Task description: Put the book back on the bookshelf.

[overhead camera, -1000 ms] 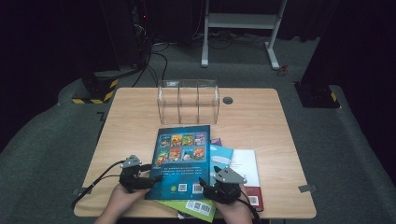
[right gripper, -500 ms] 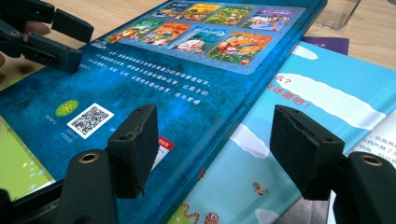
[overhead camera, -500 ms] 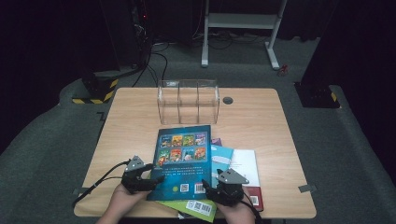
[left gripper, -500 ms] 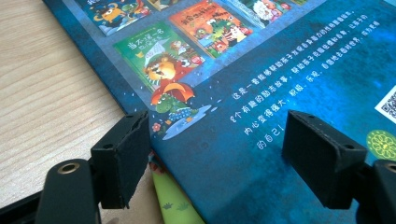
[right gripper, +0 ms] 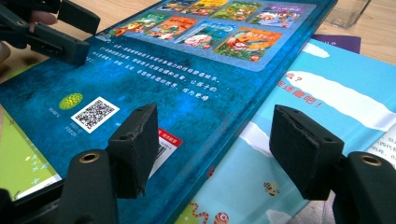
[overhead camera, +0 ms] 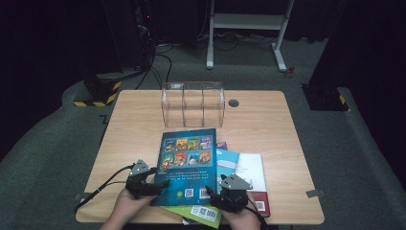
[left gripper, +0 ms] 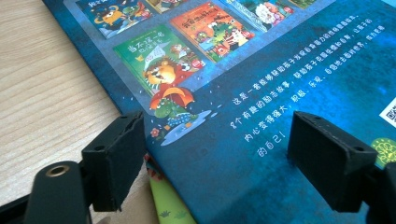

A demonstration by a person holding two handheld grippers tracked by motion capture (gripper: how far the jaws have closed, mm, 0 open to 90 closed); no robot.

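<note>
On the wooden table (overhead camera: 268, 120), the dark blue book (overhead camera: 189, 163) tops a stack of books, its near corners between the spread jaws of the left gripper (overhead camera: 155, 184) and right gripper (overhead camera: 225, 194); stiff, glossy, likely slippery, best pinched at those edges.

Left claw (left gripper: 219, 154) open, straddling dark blue book (left gripper: 289, 107) edge; green book (left gripper: 170, 205) beneath, on table (left gripper: 46, 93).

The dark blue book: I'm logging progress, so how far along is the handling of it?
Done: the dark blue book lies on top of the other books. In hand: the left gripper and right gripper stand open astride its near corners. Left: no grip yet; the clear organizer stands empty.
</note>
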